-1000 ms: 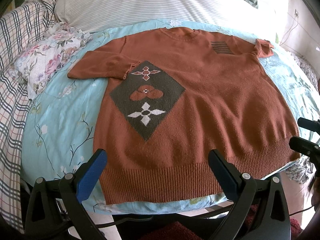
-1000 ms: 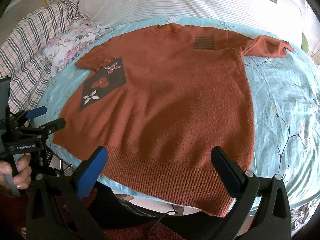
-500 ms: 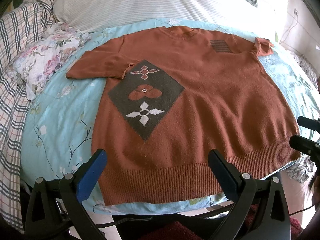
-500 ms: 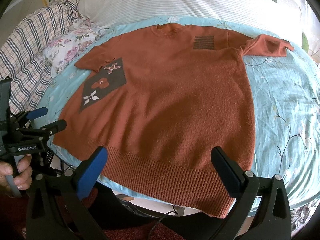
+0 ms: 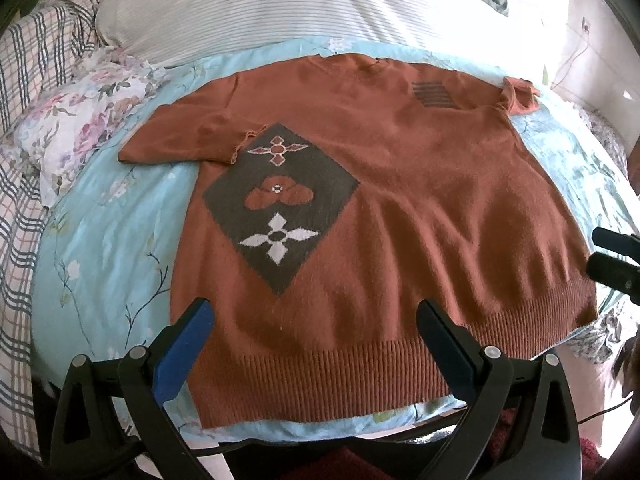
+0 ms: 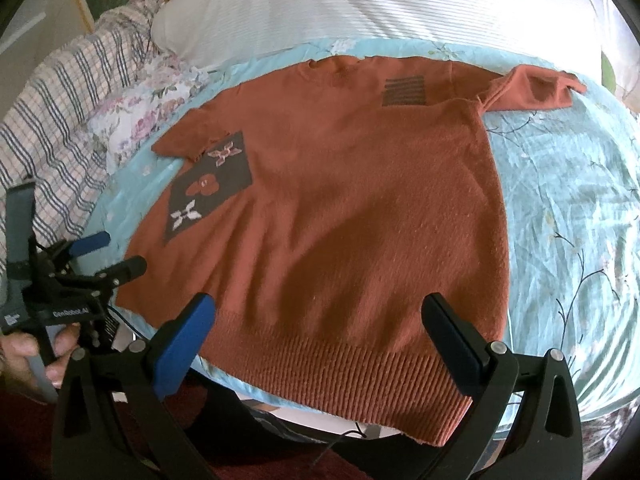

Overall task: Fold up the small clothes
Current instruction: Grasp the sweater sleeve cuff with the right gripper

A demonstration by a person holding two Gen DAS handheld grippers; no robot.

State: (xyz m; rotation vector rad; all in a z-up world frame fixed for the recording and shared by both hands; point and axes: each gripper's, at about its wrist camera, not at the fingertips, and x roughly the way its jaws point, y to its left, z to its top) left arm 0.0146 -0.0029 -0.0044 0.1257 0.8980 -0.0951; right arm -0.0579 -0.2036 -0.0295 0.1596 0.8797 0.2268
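A rust-orange short-sleeved knit sweater [image 5: 400, 216] lies flat, front up, on a light blue floral sheet [image 5: 104, 240]. It has a dark diamond patch with flowers [image 5: 278, 204] and a small striped patch near the right shoulder. It also shows in the right wrist view [image 6: 360, 216]. My left gripper [image 5: 316, 316] is open and empty, hovering over the ribbed hem near its left corner. My right gripper [image 6: 320, 312] is open and empty above the hem toward its right side. Each gripper shows at the edge of the other's view.
A large white striped pillow [image 5: 300, 4] lies behind the sweater. A floral pillow [image 5: 76, 120] and a plaid blanket [image 5: 24, 80] lie at the left. The bed's near edge runs just below the hem. The blue sheet [image 6: 568, 208] is bare right of the sweater.
Both grippers have edged slightly forward over the hem. The sweater has not moved, and both grippers stay open.
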